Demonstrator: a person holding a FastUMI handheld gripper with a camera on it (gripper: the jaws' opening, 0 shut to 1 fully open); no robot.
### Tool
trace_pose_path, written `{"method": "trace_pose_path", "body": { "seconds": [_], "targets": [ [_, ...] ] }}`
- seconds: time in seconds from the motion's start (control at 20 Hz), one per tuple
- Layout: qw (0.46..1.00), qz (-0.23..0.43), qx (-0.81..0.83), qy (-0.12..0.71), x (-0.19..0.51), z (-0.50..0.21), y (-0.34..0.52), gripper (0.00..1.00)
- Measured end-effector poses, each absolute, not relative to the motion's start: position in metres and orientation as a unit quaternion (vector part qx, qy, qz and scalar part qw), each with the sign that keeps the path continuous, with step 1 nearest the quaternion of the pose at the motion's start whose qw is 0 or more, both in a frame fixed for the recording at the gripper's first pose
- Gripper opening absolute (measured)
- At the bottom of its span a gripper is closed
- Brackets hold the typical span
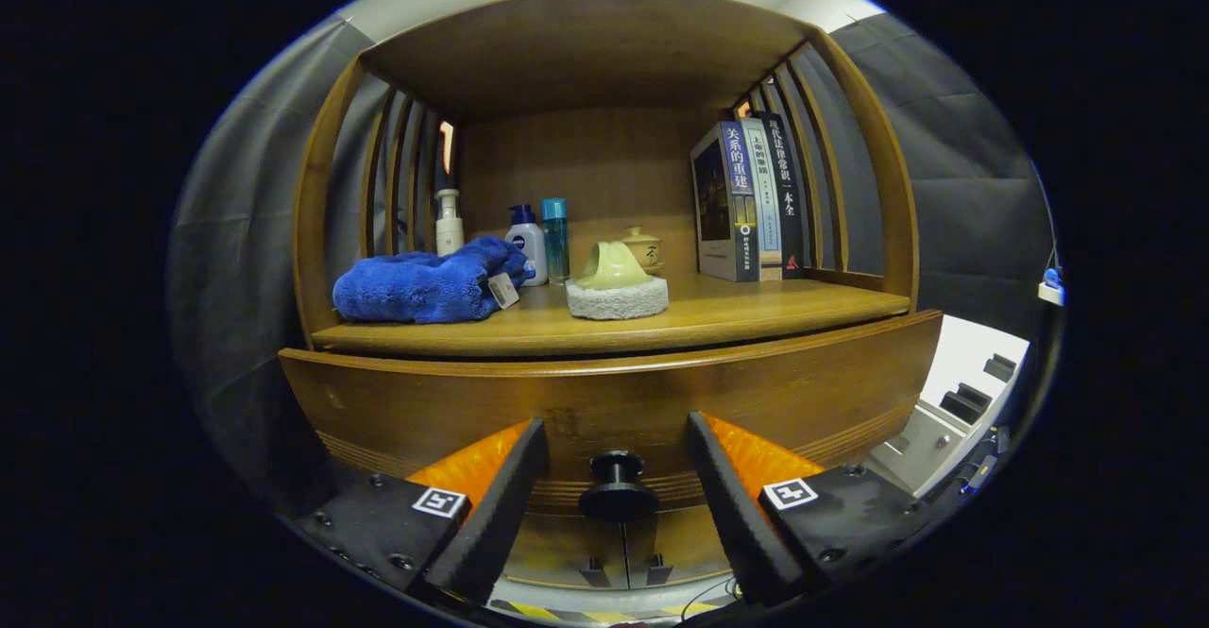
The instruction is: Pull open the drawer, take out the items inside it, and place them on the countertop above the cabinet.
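Wooden desk [756,312] above the cabinet carries a blue towel [425,286], bottles and books. Below it, the closed drawer [425,411] shows its knob [617,486] between the spread fingers of the gripper [617,505], not touching.

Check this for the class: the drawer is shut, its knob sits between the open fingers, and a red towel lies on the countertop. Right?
One error: the towel is blue, not red, as the gripper view shows. The drawer is shut, its knob sits between the open fingers of the gripper, and the towel lies on the countertop.
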State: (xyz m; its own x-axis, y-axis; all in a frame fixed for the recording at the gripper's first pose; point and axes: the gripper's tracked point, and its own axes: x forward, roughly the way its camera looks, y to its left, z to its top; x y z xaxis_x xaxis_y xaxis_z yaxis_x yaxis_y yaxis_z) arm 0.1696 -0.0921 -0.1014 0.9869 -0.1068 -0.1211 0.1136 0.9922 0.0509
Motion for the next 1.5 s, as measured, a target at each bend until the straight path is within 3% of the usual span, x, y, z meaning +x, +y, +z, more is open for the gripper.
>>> {"method": "trace_pose_path", "body": {
  "seconds": [0.6,1.15,1.5],
  "targets": [
    [0.997,-0.048,0.026,0.058,0.182,-0.106,-0.088,0.99],
    [0.999,0.030,-0.025,0.005,0.090,-0.005,-0.034,0.96],
    [0.999,0.038,-0.037,-0.010,0.045,0.065,-0.029,0.96]
  ]
}}
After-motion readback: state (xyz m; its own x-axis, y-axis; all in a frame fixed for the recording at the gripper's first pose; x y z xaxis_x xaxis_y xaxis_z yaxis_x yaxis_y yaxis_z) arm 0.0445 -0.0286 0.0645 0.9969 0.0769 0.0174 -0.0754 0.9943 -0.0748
